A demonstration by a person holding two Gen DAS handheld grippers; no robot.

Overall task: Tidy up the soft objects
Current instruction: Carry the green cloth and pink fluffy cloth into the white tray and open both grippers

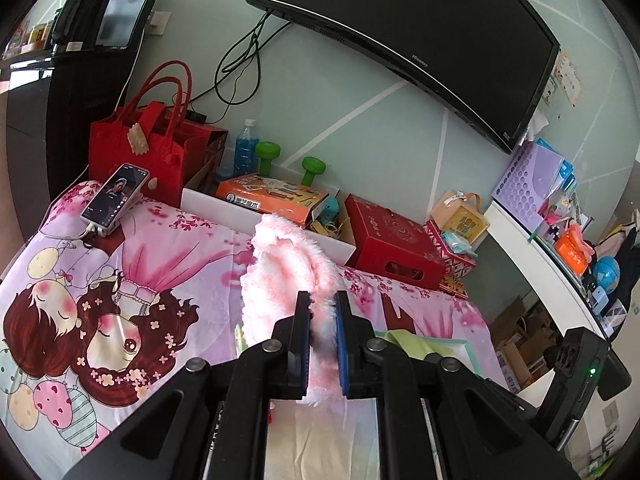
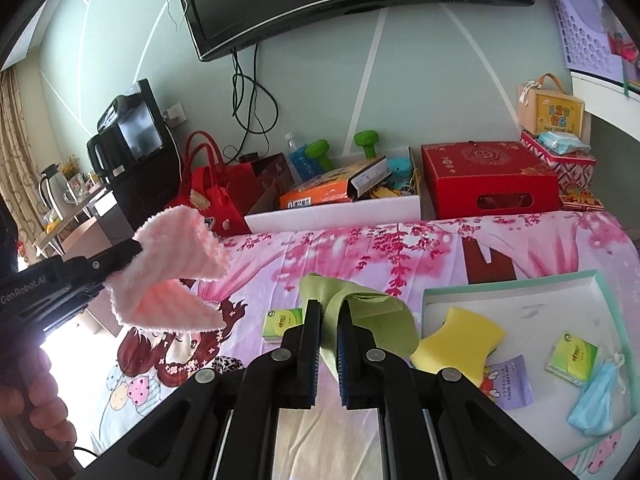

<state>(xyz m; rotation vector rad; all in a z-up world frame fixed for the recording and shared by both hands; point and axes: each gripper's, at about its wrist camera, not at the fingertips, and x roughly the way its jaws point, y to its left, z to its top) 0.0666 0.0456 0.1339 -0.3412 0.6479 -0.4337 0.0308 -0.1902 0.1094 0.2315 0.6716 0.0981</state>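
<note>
left of the shallow white box point(image 2: 516, 294), the left gripper point(image 2: 120, 264) is clamped tight on a fluffy pink cloth point(image 2: 176, 268), which hangs in the air above the cartoon bedsheet point(image 2: 400, 248). nearer the box, the right gripper point(image 2: 329, 344) pinches a green cloth point(image 2: 360, 320) just as tightly, lifted beside a yellow sponge point(image 2: 460, 340) that leans over the box's left rim. inside the box lie a tissue pack point(image 2: 572, 356) and a blue mask point(image 2: 596, 400). the trailing green cloth looks likely to snag the sponge and tip it out; either thin pinch could slip.
</note>
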